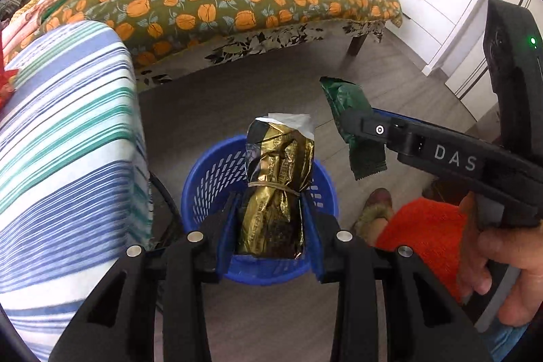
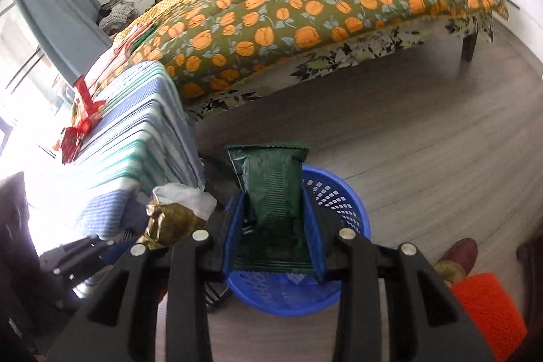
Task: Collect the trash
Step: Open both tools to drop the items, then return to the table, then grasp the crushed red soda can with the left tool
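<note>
Gold foil packet (image 1: 275, 189), bound with a rubber band, is clamped in the left claw (image 1: 269, 219), its long axis running forward along the fingers, directly above the blue basket (image 1: 203, 172) on the floor. The right claw (image 2: 275, 223) grips a green wrapper (image 2: 271, 189) likewise lengthwise; seen from the left wrist, it hangs beside the basket's rim rather than over it. Judgement: the left claw is better placed to drop first; the right needs shifting inward.
</note>
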A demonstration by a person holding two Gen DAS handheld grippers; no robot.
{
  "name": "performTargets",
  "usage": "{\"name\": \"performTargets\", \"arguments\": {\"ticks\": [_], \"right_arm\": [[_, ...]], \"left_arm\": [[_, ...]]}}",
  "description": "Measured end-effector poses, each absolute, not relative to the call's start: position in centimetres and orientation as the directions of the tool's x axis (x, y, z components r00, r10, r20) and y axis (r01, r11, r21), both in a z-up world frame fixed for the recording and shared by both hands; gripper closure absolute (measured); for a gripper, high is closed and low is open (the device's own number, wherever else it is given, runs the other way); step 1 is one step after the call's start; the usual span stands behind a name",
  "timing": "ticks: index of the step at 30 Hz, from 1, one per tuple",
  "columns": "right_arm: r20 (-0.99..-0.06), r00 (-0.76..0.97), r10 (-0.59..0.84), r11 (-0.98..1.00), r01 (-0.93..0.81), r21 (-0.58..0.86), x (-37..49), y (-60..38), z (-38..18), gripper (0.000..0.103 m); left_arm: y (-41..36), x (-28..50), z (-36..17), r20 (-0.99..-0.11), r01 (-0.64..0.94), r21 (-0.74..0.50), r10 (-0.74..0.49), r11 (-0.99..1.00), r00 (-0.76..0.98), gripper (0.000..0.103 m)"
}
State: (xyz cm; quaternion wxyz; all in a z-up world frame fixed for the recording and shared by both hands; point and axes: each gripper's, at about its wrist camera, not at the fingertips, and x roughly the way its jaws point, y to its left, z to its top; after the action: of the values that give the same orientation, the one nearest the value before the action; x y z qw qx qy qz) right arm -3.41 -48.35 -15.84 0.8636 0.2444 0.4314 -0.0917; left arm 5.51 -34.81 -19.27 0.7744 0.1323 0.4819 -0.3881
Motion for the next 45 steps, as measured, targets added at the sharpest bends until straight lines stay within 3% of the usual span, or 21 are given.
{"name": "performTargets", "arguments": {"ticks": [4,5,8,11,18,25,35,38,45], "right_arm": [[-0.793,0.604,0.076,0.836,0.396,0.381,-2.5,-50.0,-17.3,0.069],[-0.794,0.602,0.085,0.830,0.397,0.390,-2.3,-50.3,-17.7,0.067],[-0.788,0.607,0.102,0.807,0.413,0.423,-1.9,-51.4,-18.8,0.050],[-0.780,0.618,0.093,0.798,0.423,0.430,-2.2,-52.0,-18.8,0.050],[-0.770,0.638,0.015,0.811,0.442,0.382,-4.1,-51.2,-16.7,0.029],[-0.761,0.648,-0.005,0.881,0.362,0.303,-4.5,-45.3,-14.2,0.029],[-0.766,0.637,0.086,0.984,0.067,0.167,0.1,-29.8,-11.7,0.028],[-0.780,0.616,0.114,0.990,-0.007,0.140,2.3,-25.2,-11.6,0.015],[-0.803,0.587,0.100,0.993,-0.105,0.047,8.8,-17.8,-12.4,0.015]], "left_arm": [[-35.6,6.4,-20.5,-0.852,0.715,-0.180,-0.470,0.676,0.230,0.062],[-35.8,6.7,-20.8,-0.850,0.710,-0.190,-0.475,0.678,0.226,0.057],[-36.0,7.1,-21.0,-0.840,0.701,-0.205,-0.490,0.683,0.232,0.037],[-35.9,7.0,-20.5,-0.824,0.695,-0.221,-0.513,0.684,0.243,0.028],[-32.7,4.9,-16.6,-0.756,0.703,-0.219,-0.573,0.677,0.317,0.009],[-25.3,4.3,-13.7,-0.733,0.666,-0.170,-0.545,0.726,0.408,0.005],[-10.4,8.7,-14.0,-0.777,0.430,-0.043,-0.301,0.902,0.554,0.005],[-5.9,10.6,-14.2,-0.788,0.342,-0.041,-0.241,0.939,0.566,0.005],[-0.3,14.0,-14.8,-0.803,0.270,-0.015,-0.173,0.963,0.570,0.005]]}}
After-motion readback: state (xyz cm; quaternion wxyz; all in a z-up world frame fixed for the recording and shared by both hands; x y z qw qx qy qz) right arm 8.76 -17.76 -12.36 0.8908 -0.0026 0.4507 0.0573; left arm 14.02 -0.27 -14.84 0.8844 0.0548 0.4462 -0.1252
